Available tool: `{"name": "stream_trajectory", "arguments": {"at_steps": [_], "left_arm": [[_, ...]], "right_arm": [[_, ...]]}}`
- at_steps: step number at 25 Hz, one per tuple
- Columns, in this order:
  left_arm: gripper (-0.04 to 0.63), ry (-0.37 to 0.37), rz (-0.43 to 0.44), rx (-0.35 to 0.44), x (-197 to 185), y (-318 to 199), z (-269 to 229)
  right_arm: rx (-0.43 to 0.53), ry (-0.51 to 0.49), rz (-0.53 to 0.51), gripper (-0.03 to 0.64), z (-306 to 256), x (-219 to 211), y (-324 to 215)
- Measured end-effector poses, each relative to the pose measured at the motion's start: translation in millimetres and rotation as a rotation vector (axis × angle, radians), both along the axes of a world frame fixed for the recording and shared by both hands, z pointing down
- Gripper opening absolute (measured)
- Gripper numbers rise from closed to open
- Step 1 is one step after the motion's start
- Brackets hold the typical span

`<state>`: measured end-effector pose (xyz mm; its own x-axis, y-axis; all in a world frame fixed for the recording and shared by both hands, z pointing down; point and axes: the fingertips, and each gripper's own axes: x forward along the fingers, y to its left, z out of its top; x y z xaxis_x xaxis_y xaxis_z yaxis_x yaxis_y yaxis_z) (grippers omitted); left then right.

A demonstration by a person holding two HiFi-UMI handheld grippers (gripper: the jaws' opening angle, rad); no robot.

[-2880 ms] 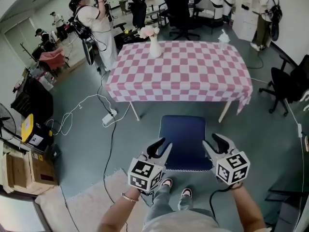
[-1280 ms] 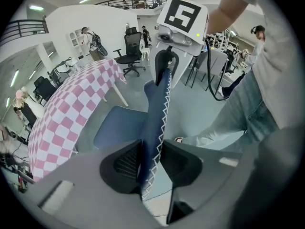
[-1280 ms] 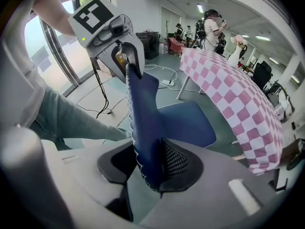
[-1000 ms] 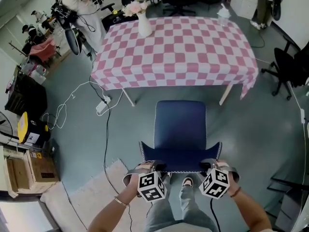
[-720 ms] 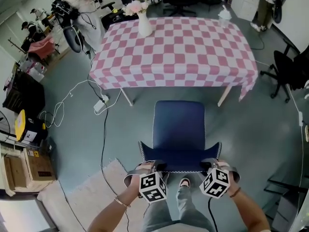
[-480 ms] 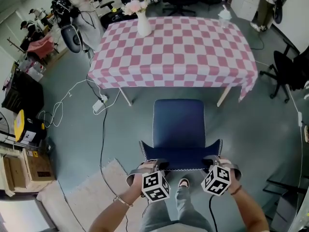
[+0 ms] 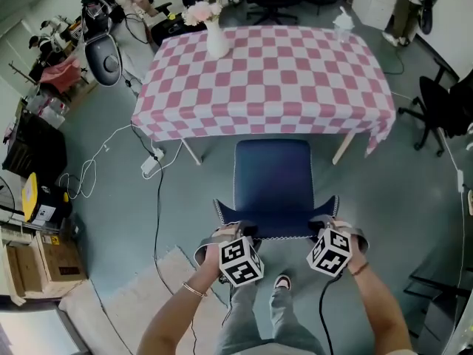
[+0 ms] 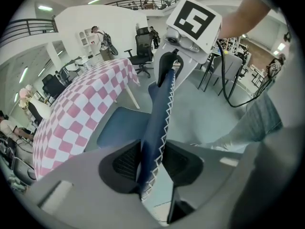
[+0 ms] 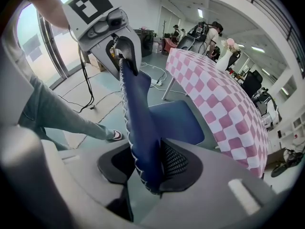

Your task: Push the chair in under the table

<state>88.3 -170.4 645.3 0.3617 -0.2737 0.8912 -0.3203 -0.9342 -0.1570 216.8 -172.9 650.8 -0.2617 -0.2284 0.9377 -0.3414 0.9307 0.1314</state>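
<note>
— Gripping what rn, those two tongs?

— Both are biting the backrest (image 7: 277,226) of the dark blue padded chair (image 7: 272,170), the one w/ white zigzag stitching along its edge. The left gripper (image 7: 235,235) is pinching the top edge near the backrest's left corner. In the left gripper view its pads (image 8: 125,162) are pressing on both faces of the blue panel, w/ the jaws narrow and nothing else btwn them.

— And the other one?

— The right gripper (image 7: 325,226) is doing the same at the right corner (its mesh pad (image 9: 174,160) is lying flat against the fabric). Both are pointing steeply down, w/ their marker cubes facing up in the head view.

— Where's the chair sitting vs. the table?

— It's standing on the grey floor (image 7: 384,198), facing the rectangular table w/ the pink-and-white checked cloth (image 7: 266,80). The seat's front edge is just reaching the cloth's near hem, btwn the two near white legs (image 7: 341,148). Most of the seat is showing outside the tabletop.

— Anything on top?

— A white vase w/ pink flowers (image 7: 216,41) is standing near the far left corner. One shoe (image 7: 281,281) of the person is showing just behind the backrest.
</note>
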Motion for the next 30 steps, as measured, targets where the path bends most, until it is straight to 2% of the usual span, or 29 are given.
{"name": "stream_trajectory", "arguments": {"at_steps": [9,15,30], "left_arm": [[0.135,-0.021,-0.038,0.054,-5,-66,2],[0.133,-0.024,-0.053,0.081,1,-113,3],[0.131,-0.028,-0.072,0.082,4,-204,6]], "right_arm": [[0.05,0.003,0.019,0.135,3,-3,-64],[0.045,0.016,0.018,0.135,4,1,-111],[0.081,0.105,0.014,0.137,12,11,-213]]}}
